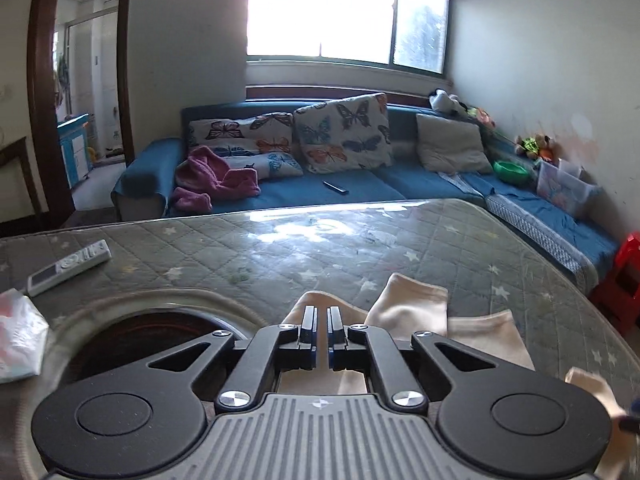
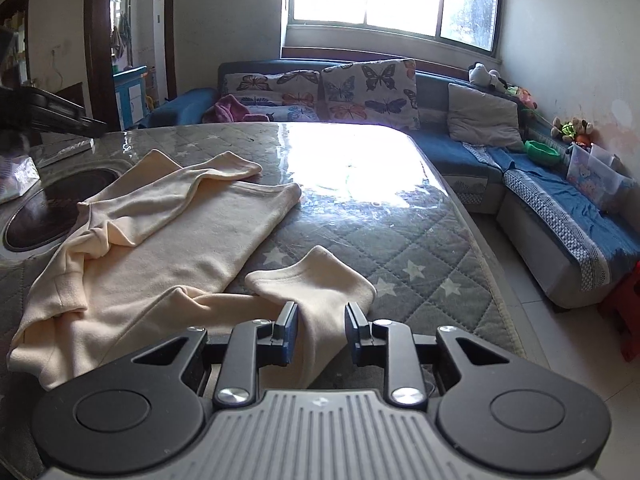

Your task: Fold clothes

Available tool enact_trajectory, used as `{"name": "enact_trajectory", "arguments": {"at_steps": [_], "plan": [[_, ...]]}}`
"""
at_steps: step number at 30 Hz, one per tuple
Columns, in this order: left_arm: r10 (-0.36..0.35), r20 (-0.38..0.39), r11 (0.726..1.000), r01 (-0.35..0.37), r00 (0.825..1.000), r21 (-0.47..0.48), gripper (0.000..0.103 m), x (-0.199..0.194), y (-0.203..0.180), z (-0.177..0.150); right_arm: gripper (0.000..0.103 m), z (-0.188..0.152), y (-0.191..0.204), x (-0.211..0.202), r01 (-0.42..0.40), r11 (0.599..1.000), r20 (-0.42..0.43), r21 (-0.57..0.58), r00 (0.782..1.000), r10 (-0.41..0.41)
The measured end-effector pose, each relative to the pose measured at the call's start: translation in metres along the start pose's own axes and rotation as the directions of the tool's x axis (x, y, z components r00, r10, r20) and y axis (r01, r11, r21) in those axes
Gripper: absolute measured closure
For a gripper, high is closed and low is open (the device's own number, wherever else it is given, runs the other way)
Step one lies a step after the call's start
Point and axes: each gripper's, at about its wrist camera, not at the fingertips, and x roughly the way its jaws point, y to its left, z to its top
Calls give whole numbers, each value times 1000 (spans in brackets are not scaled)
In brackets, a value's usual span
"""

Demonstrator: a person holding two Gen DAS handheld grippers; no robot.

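A cream long-sleeved top [image 2: 180,248] lies spread and rumpled on the table's grey quilted star cover [image 2: 400,248]. Its near sleeve [image 2: 320,280] runs between the fingers of my right gripper [image 2: 322,320], which is open and low over the table's front right part. In the left wrist view, parts of the same top [image 1: 412,308] show just ahead of and under my left gripper [image 1: 322,320]. Its fingers are nearly together, and I see no cloth pinched between them.
A round dark recess [image 1: 160,340] sits in the table to the left of the top. A white remote [image 1: 68,266] and a plastic bag [image 1: 16,332] lie near it. A blue sofa [image 1: 360,188] with cushions runs behind and along the right. A red stool [image 1: 624,280] stands by the table's right edge.
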Motion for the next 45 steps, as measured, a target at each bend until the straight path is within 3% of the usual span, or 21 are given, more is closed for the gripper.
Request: {"name": "enact_trajectory", "arguments": {"at_steps": [3, 5, 6, 7, 19, 23, 26, 27, 29, 31, 33, 37, 42, 45], "plan": [[-18, -18, 999, 19, 1000, 46, 91, 1, -10, -1, 77, 6, 8, 0, -1, 1000, 18, -20, 1000, 2], [-33, -37, 997, 35, 999, 68, 79, 9, -21, -4, 73, 8, 12, 1, -9, 1000, 22, -29, 1000, 10], [-35, -46, 996, 39, 998, 80, 62, 14, -28, -7, 73, 9, 13, 2, -13, 999, 22, -32, 1000, 13], [-35, -55, 995, 40, 998, 95, 53, 20, -35, -9, 73, 10, 15, 6, -16, 999, 16, -42, 1000, 17], [-58, -167, 963, 99, 984, 252, 34, 86, -99, -25, 74, 9, 24, 52, -75, 995, -58, -66, 996, 71], [-44, -179, 960, 92, 983, 265, 33, 106, -109, -24, 96, 7, 15, 46, -45, 998, -35, -54, 998, 43], [-38, -191, 963, 87, 981, 256, 37, 119, -112, -24, 99, 6, -3, 36, 18, 1000, -3, -20, 1000, -18], [-40, -195, 966, 88, 980, 244, 49, 121, -110, -23, 99, 5, -8, 33, 36, 999, -2, -5, 999, -36], [-44, -201, 971, 89, 979, 221, 61, 126, -106, -23, 100, 0, -18, 29, 67, 997, -6, 25, 998, -67], [-47, -205, 977, 88, 978, 195, 86, 128, -101, -22, 100, -5, -29, 25, 99, 994, -11, 55, 995, -98], [-48, -199, 983, 82, 979, 165, 94, 125, -93, -19, 100, -9, -39, 21, 130, 988, -17, 86, 991, -129], [-40, -148, 993, 56, 988, 107, 100, 104, -73, -14, 99, -19, -60, 13, 193, 971, -32, 145, 981, -190], [-19, -37, 1000, 18, 999, -8, 100, 51, -28, -4, 97, -30, -85, 2, 269, 938, -56, 216, 963, -263], [13, 25, 996, -11, 1000, -89, 100, 14, 5, -3, 96, -29, -80, 1, 250, 944, -40, 217, 968, -247]]}}
